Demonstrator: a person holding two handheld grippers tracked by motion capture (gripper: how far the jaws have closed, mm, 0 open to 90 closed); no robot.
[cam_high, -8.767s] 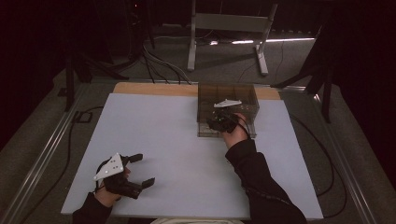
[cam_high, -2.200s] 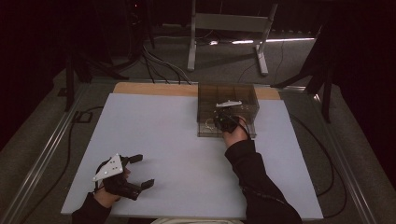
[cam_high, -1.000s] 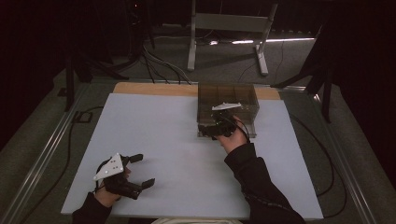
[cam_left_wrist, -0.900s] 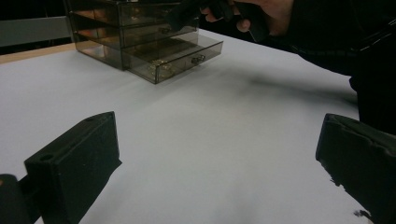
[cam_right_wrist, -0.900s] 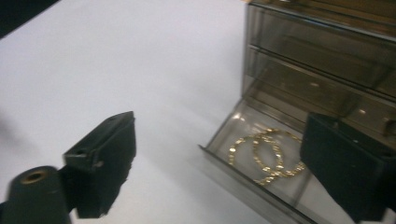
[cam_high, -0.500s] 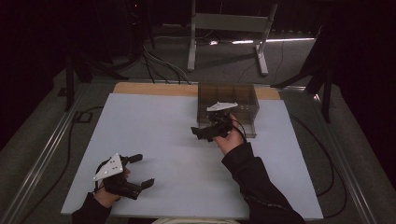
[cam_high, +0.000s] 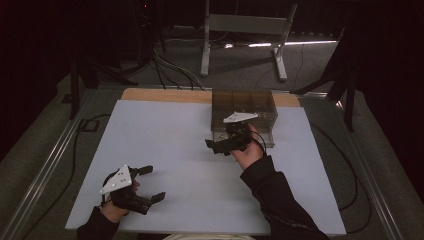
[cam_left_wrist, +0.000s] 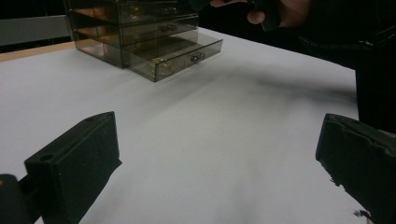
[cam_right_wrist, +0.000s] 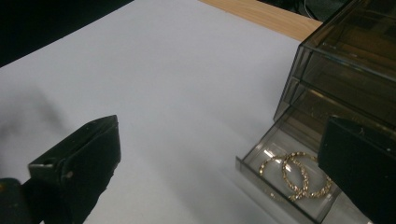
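Note:
A smoky clear drawer box (cam_high: 243, 105) stands at the back right of the white table (cam_high: 170, 135). Its bottom drawer (cam_right_wrist: 275, 186) is pulled out, and two gold bangles (cam_right_wrist: 294, 176) lie in it. My right gripper (cam_high: 219, 146) hovers open just left of the drawer front with nothing between its jaws; in the right gripper view (cam_right_wrist: 219, 158) the bangles lie close to the right jaw. At the front left my left gripper (cam_high: 153, 183) rests open and empty. The left gripper view (cam_left_wrist: 219, 154) looks across bare table to the box (cam_left_wrist: 135, 23) and its open drawer (cam_left_wrist: 180, 53).
A wooden strip (cam_high: 165, 95) runs along the table's back edge. Beyond it a metal stand (cam_high: 245, 25) and cables (cam_high: 170, 65) sit on the floor. A cable (cam_high: 350, 180) loops off the right side. The person's right hand (cam_left_wrist: 280, 9) shows at the top of the left gripper view.
My right gripper has drawn back from the box front, toward the left and nearer the person, and now stands open. The left gripper has not moved.

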